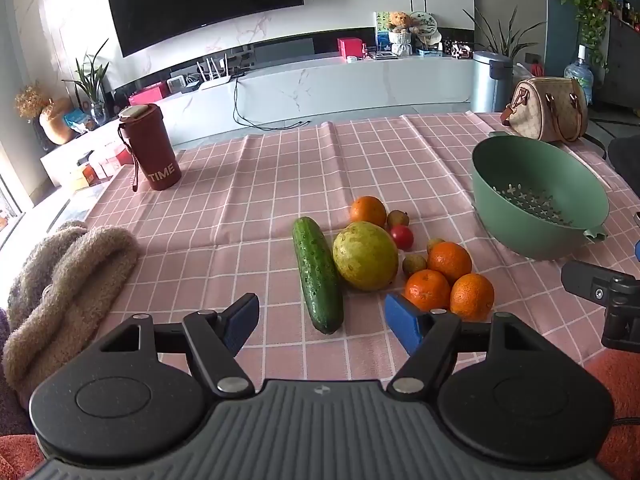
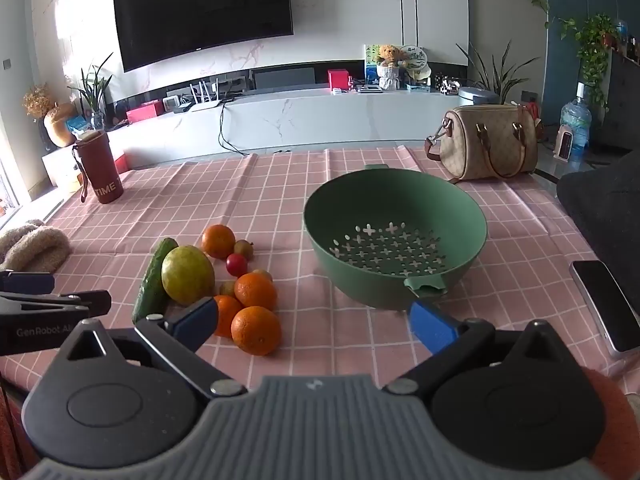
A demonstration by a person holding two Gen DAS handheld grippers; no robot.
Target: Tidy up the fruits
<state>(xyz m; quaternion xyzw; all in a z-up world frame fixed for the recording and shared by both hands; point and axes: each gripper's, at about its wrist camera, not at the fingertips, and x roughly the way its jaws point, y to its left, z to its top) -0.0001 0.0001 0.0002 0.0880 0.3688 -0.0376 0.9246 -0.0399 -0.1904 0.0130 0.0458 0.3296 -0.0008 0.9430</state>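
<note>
A pile of fruit lies on the pink checked tablecloth (image 1: 260,208): a cucumber (image 1: 317,274), a large yellow-green fruit (image 1: 365,256), several oranges (image 1: 449,261), a red tomato (image 1: 401,237) and small brownish fruits (image 1: 398,218). An empty green colander bowl (image 1: 540,200) stands to the right of them. My left gripper (image 1: 322,316) is open, above the table just short of the cucumber's near end. My right gripper (image 2: 316,322) is open and empty, between the nearest orange (image 2: 256,330) and the bowl (image 2: 394,232). The pile also shows in the right wrist view, with the cucumber (image 2: 154,280) at its left.
A maroon tumbler (image 1: 150,148) stands at the far left, a fuzzy beige cloth (image 1: 60,288) at the left edge. A patterned handbag (image 2: 488,142) sits behind the bowl. A phone (image 2: 604,308) lies at the right edge beside a dark cushion (image 2: 608,208).
</note>
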